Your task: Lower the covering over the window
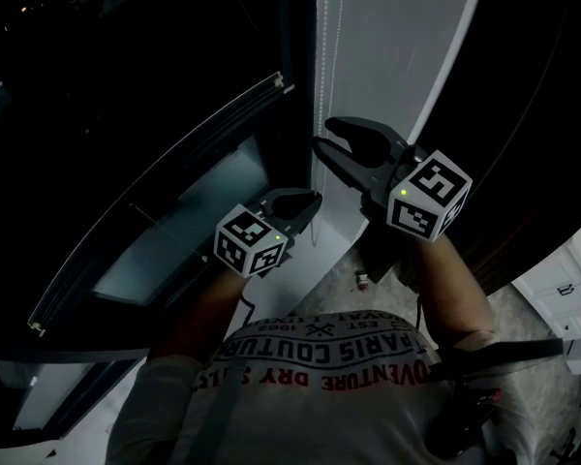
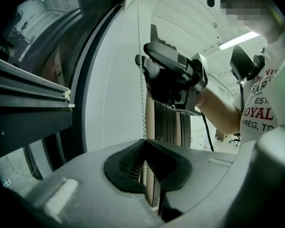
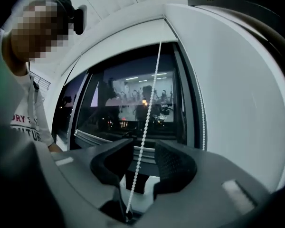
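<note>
The left gripper [image 2: 145,167] was clamped shut on the bead chain [image 2: 142,99], the beads nipped between its pads. Higher up the same strand, the right gripper [image 3: 142,158] stood wide open. The chain ran through its gap and, as far as showed, was pressed by neither pad. Beyond them the window [image 3: 133,103] lay bare, dark glass full of reflections, with no covering across the part in view. The step in hand looked like a hand-over-hand pull. To do it well, the right gripper should close squarely on the beads before the left lets go. It should then draw straight down along the chain's own line, so the beads neither slip nor jump at the top. A second strand [image 3: 202,118] hung beside the white wall [image 3: 237,80], and which strand lowers the covering could not be told. The covering itself and its roller were cut off above every view, and the head view was too dark to show where the chain ended.
</note>
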The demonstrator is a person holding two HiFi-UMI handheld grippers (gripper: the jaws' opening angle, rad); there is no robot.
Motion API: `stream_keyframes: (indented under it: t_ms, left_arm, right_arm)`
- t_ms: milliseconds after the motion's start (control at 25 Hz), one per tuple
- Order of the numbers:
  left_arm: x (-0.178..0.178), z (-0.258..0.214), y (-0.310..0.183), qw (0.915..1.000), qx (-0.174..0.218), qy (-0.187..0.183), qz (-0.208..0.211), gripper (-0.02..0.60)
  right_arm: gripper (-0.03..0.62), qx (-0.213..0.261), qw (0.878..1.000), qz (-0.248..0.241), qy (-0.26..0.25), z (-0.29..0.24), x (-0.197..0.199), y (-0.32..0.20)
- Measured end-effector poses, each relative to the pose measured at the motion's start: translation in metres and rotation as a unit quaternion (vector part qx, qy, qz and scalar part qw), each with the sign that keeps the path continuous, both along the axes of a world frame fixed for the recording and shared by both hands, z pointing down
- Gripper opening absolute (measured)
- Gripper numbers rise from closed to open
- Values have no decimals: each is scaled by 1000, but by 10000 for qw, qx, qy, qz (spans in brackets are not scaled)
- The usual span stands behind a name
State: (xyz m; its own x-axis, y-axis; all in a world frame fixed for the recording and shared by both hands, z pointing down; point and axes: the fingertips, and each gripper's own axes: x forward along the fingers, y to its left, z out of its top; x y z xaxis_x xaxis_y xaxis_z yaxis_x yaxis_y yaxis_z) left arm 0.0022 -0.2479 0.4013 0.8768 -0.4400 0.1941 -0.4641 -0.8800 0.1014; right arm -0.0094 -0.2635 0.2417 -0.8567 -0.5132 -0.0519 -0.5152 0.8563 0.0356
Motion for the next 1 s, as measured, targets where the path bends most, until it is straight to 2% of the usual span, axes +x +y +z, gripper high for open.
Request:
stream_keyframes:
  t_ms: [160, 280, 400, 680, 1000]
  left_arm:
    - [2, 1, 3, 10000, 5, -34, 22, 5]
    - [2, 1, 3, 10000, 8, -41, 6, 5]
    - [2, 0, 3, 10000, 20, -50, -1, 5]
    - [1, 1, 0, 10000, 33, -44, -43, 5]
    - [8, 27, 3, 9996, -150, -241, 15, 5]
  right_arm:
    - [87, 65, 9999, -19, -141, -18, -6, -1]
    - [75, 40, 9999, -28, -157, -18, -10, -1]
    - [23, -30, 9997, 18, -224, -16, -9, -4]
    - [11, -81, 9987, 102, -491, -15, -1, -5]
    - [8, -238, 9985, 115, -478, 10, 6, -4]
